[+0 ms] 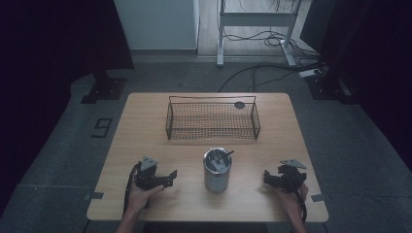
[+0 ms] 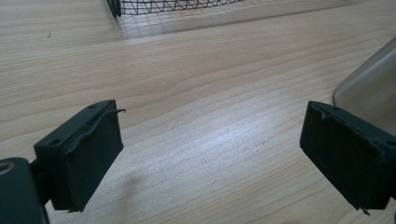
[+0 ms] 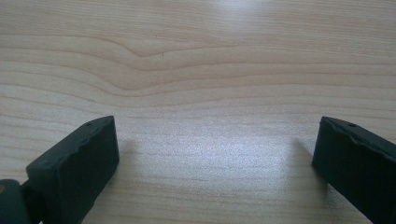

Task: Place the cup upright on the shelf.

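Note:
A metal can stands upright near the front middle of the wooden table, with a dark utensil handle sticking out of its top. A black wire basket sits behind it toward the far edge. My left gripper rests left of the can, open, with nothing between its jaws. In the left gripper view the can's side shows at the right edge and the basket's corner at the top. My right gripper rests right of the can, open over bare wood.
A small dark round disc lies at the basket's far right corner. Beyond the table stand a white cabinet, a metal desk frame and loose cables on the floor. A dark stand base sits off the table's far left.

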